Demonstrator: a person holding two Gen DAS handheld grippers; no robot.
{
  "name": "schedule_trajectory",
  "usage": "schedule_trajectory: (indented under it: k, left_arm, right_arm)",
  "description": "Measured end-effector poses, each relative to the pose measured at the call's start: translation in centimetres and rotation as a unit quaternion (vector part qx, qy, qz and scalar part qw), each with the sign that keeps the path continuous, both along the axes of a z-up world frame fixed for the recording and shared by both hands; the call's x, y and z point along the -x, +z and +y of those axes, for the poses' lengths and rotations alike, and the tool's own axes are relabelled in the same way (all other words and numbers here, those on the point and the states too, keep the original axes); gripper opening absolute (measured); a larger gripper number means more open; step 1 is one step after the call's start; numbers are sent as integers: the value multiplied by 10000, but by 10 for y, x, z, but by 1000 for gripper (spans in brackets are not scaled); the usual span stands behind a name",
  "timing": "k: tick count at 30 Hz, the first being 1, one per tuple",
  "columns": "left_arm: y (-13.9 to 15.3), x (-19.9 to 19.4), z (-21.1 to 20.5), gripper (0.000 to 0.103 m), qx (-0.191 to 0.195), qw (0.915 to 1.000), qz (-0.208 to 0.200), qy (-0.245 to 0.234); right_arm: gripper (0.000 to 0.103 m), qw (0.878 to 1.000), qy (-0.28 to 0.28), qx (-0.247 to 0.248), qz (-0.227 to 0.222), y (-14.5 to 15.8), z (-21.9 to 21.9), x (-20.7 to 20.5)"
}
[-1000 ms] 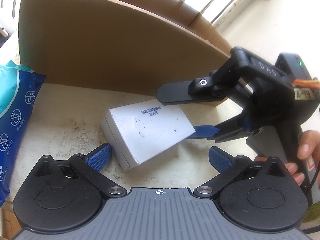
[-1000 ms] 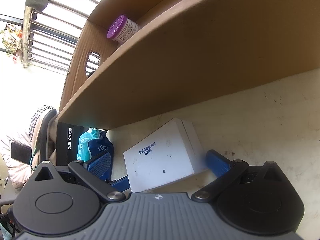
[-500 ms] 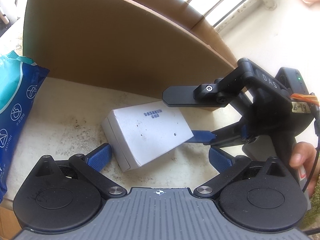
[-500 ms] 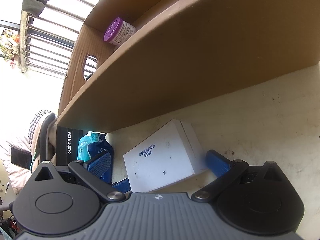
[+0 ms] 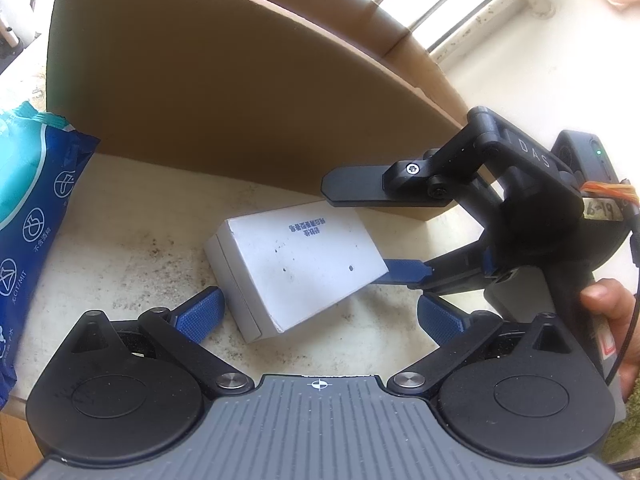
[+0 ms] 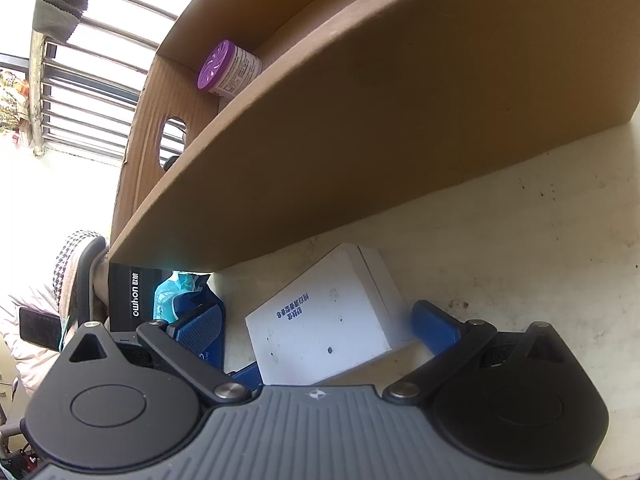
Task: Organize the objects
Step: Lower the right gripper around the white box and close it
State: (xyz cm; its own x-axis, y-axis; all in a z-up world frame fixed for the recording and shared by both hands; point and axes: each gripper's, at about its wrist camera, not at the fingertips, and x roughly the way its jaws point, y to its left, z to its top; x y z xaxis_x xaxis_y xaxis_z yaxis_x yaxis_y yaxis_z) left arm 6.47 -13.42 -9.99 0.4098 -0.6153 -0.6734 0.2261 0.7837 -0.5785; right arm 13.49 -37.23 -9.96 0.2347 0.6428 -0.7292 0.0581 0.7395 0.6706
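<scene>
A white rectangular box (image 5: 298, 264) with small blue print lies on the speckled table, just in front of a large cardboard box (image 5: 224, 80). It also shows in the right wrist view (image 6: 332, 320). My left gripper (image 5: 320, 314) is open, its left pad by the box's near left corner. My right gripper (image 6: 320, 328) is open and straddles the white box from the right; in the left wrist view its lower blue finger (image 5: 404, 272) touches the box's right corner. A purple-lidded jar (image 6: 226, 70) stands inside the cardboard box (image 6: 400, 100).
A blue and teal wipes pack (image 5: 32, 216) lies at the left on the table, also seen in the right wrist view (image 6: 180, 292). A black box (image 6: 128, 296) stands beyond it. Window bars (image 6: 92, 92) lie behind the cardboard box. The table edge (image 5: 16, 408) is near left.
Both grippers have lifted or drawn back slightly, so the white box sits a little farther from the cameras. The box has not moved and neither gripper has closed.
</scene>
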Motion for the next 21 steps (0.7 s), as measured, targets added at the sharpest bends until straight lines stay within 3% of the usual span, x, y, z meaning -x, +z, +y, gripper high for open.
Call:
schedule_trajectory:
  k: [10,21]
  left_arm:
    - [-3,-1,9,103,219,9996,146,118]
    - [-14,-5,10,103,611,9978,200,188]
  right_arm:
    - [103,9998,4,163,-128,3,7,3]
    - [103,9997,-186,-99,-124,-3,-2,5]
